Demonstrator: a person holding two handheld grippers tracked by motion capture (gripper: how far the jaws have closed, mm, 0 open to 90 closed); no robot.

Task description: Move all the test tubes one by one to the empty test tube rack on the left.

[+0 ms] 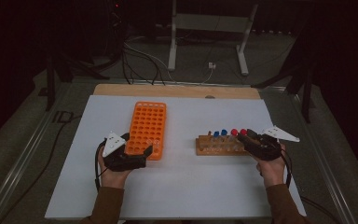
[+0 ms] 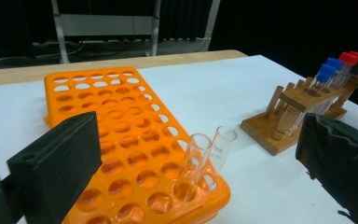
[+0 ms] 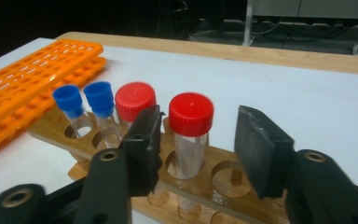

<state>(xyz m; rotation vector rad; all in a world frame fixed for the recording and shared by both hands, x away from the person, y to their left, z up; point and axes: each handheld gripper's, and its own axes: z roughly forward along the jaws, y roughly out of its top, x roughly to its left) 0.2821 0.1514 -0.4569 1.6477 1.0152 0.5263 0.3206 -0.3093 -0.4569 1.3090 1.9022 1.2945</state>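
I've got the right gripper [image 3: 196, 140] at the right end of the wooden rack [image 1: 205, 150], jaws spread wide around a red-capped tube [image 3: 190, 133], one jaw on each side, not clamped, contact unclear. That tube stands upright in its hole, long axis vertical, cap up. Beside it sit another red-capped tube [image 3: 135, 101] and two blue-capped tubes [image 3: 85, 105], all upright. My left gripper [image 2: 196, 158] is released, jaws far apart, at the near right corner of the orange rack [image 1: 147, 127]. Two uncapped glass tubes [image 2: 209, 156] stand there, leaning slightly, mouths up. White table [image 1: 186, 186] under everything.
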